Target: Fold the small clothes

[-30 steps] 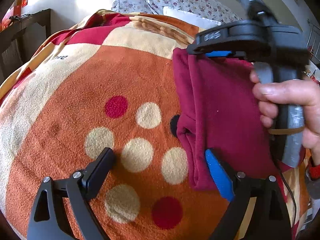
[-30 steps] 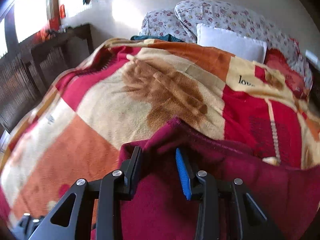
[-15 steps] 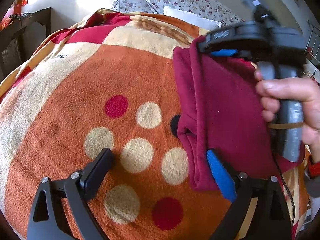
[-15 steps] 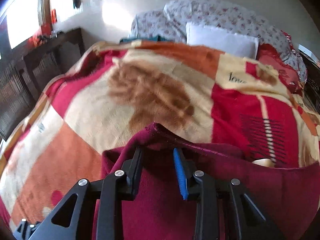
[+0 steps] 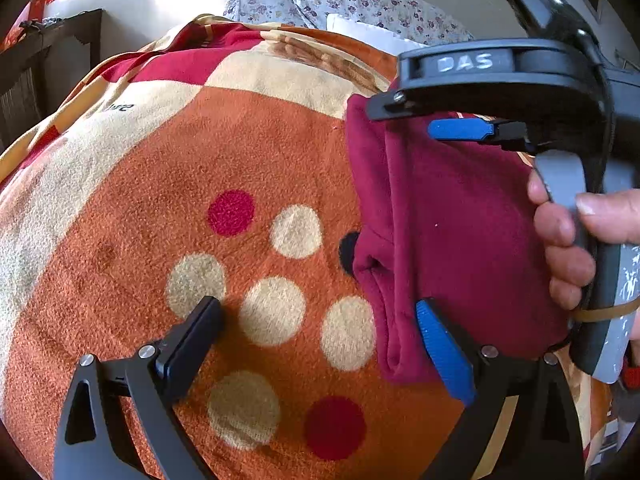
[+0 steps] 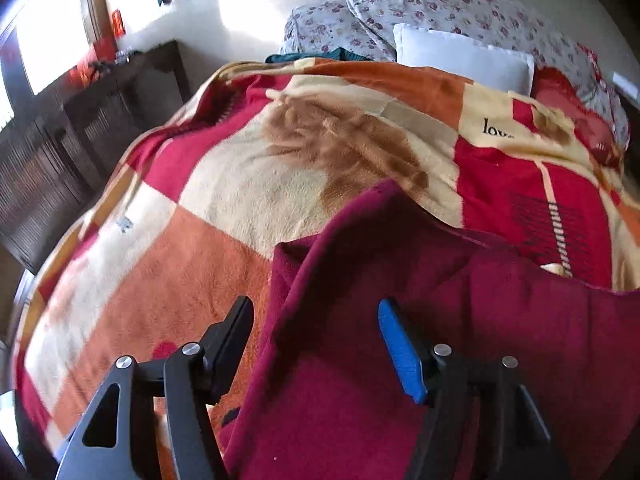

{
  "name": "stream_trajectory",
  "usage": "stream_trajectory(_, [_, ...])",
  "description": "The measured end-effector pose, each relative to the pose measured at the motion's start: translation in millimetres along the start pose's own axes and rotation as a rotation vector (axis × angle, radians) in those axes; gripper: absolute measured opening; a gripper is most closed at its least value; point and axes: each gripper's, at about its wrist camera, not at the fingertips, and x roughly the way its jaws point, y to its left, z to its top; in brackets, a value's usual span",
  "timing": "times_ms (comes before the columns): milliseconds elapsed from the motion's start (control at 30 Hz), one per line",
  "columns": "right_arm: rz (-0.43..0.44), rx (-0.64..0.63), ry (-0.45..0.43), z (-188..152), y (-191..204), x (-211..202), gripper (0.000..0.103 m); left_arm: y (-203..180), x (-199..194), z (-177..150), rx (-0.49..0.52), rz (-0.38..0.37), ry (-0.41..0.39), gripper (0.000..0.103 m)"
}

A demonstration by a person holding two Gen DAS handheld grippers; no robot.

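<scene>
A maroon garment is seen lying folded on a patterned blanket spread over a bed, its doubled edge toward the dotted orange patch. The right hand-held gripper, gripped by a person's hand, is caught with its jaws opening over the garment's far corner, the cloth between them but no longer pinched, apparently so the fold can settle. The left hand-held gripper is held wide open at the near edge, one finger resting against the cloth, gripping nothing.
</scene>
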Motion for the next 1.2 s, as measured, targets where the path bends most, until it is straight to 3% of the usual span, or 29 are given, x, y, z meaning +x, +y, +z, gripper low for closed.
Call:
stream_trajectory(200, [-0.056,-0.036,0.059,4,10,19,0.087,0,0,-1,-0.002,-0.003,0.0,0.097])
stream_trajectory(367, [-0.159,-0.157,0.097,3,28,35,0.09,0,0,-1,-0.004,-0.007,-0.001,0.097])
stream_trajectory(500, [-0.257,-0.263,0.069,-8,39,41,0.082,0,-1,-1,-0.004,-0.007,-0.001,0.097])
stream_trajectory(567, [-0.271,-0.293,0.048,-12,37,38,0.067,0,-1,-1,-0.005,-0.008,-0.001,0.097])
stream_trajectory(767, [-0.098,-0.206,0.029,-7,6,6,0.026,1,-2,-1,-0.014,-0.024,-0.009,0.098])
stream_trajectory(867, [-0.013,-0.129,0.002,-6,-5,-10,0.02,-1,-11,-3,-0.016,-0.034,-0.048,0.098])
stream_trajectory(1000, [0.062,-0.058,-0.024,-9,-17,-26,0.018,-18,-24,-5,0.056,-0.097,-0.121,0.098])
stream_trajectory(1100, [0.083,-0.044,-0.039,-10,-20,-33,0.018,-26,-20,-1,0.077,-0.116,-0.107,0.098])
stream_trajectory(1200, [0.105,-0.03,-0.052,-11,-25,-40,0.017,-19,-5,8,0.004,-0.125,-0.056,0.098])
